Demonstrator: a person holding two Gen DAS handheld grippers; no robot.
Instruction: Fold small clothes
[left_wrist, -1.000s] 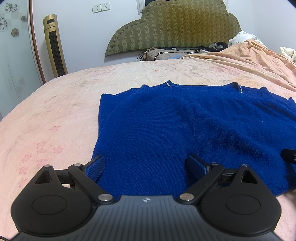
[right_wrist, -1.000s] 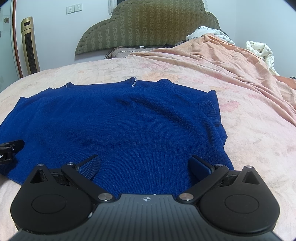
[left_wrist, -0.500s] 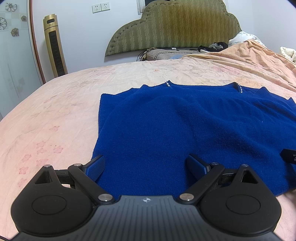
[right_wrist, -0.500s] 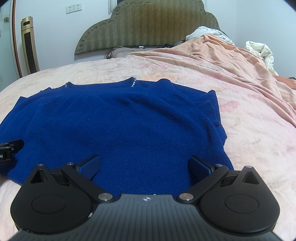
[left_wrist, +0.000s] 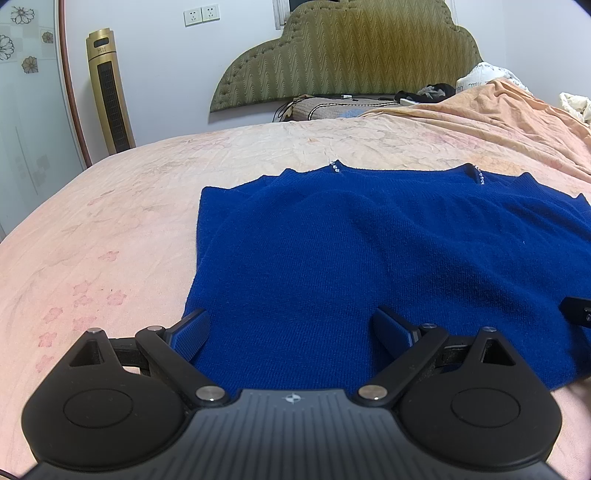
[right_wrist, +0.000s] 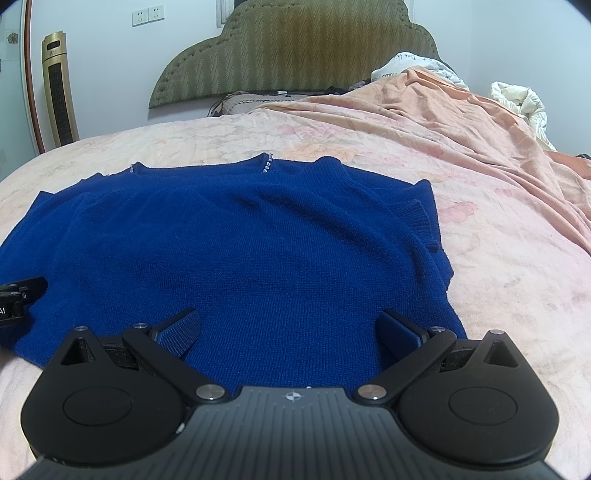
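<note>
A dark blue knit sweater (left_wrist: 369, 258) lies flat on the pink bedsheet (left_wrist: 110, 221), neckline with small beads at the far side, sleeves folded in. It also shows in the right wrist view (right_wrist: 240, 251). My left gripper (left_wrist: 291, 328) is open and empty, just above the sweater's near hem at its left part. My right gripper (right_wrist: 288, 328) is open and empty above the near hem at its right part. Each gripper's tip shows at the edge of the other's view.
An olive padded headboard (left_wrist: 351, 55) stands at the far end. A rumpled orange blanket (right_wrist: 461, 129) covers the right side of the bed. A gold tower fan (left_wrist: 109, 103) stands by the wall at left. Pillows and white bedding lie at the back right.
</note>
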